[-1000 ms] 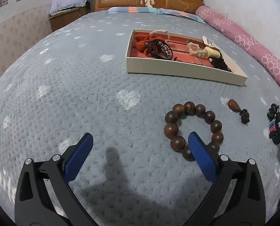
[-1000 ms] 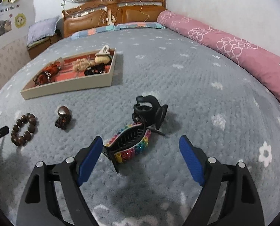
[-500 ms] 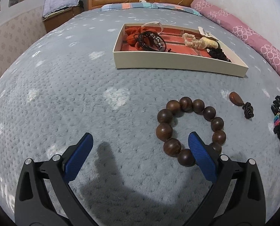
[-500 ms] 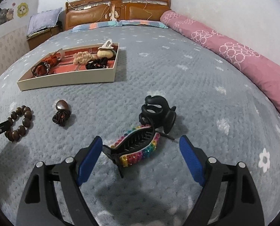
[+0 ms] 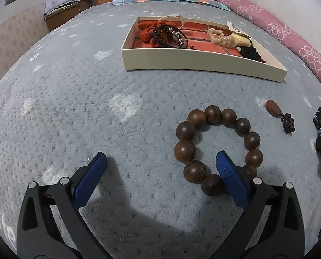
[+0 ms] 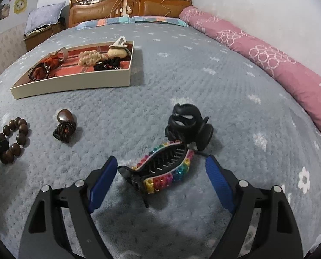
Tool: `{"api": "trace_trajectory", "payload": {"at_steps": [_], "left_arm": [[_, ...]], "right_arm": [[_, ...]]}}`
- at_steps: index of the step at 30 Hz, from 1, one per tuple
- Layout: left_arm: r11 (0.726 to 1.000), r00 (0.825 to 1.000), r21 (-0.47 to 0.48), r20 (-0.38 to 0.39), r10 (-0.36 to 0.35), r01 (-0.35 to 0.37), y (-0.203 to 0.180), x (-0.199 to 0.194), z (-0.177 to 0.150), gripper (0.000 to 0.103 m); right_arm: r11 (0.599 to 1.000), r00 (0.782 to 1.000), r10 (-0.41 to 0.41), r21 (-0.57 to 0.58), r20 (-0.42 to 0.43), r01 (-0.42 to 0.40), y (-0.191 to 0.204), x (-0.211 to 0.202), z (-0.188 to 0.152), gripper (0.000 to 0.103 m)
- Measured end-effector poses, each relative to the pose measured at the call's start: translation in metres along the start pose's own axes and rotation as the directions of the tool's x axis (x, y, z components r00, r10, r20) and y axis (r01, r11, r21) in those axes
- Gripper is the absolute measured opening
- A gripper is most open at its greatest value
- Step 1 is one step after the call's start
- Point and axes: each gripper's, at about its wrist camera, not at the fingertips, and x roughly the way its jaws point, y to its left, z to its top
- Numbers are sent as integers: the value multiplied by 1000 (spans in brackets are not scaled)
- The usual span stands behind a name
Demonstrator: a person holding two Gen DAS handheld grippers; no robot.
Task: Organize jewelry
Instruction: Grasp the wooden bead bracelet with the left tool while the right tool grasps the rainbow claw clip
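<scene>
A shallow cream cardboard tray (image 5: 203,59) sits far back on the grey fleece blanket (image 5: 74,108). Nearer, left to right, lie a brown wooden bead bracelet (image 5: 216,146), a teardrop wooden pendant (image 5: 273,108), and a black claw clip (image 6: 188,125) just behind a rainbow rhinestone claw clip (image 6: 167,170).

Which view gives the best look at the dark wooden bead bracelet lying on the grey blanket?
The left wrist view: the dark wooden bead bracelet lies close and large, nearly every bead visible, with the open left gripper reaching one finger into its ring. The right wrist view shows it small at the left edge, partly covered by that gripper's tip.
</scene>
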Motion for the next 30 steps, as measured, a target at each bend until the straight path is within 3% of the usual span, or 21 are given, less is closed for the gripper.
{"api": "trace_trajectory", "payload": {"at_steps": [5,7,16,25,30], "left_arm": [[1000,1000,-4,-10,-17,17,1,4,1,96],[1000,1000,3,-9,-18,18,0,5,1,93],[1000,1000,13,12,-21,21,-2,0,-1,80],[997,998,51,31,-54,52,-8,-8,-5,53],[996,996,35,35,-85,84,-3,-9,-6,33]], "right_arm": [[1000,999,-7,-1,-31,7,1,8,-1,80],[1000,999,9,3,-34,-9,1,9,-2,71],[1000,999,15,25,-30,-14,-3,7,-3,69],[998,999,44,37,-12,-44,-5,-4,-7,66],[998,999,52,34,-2,-52,-4,-7,-8,65]]}}
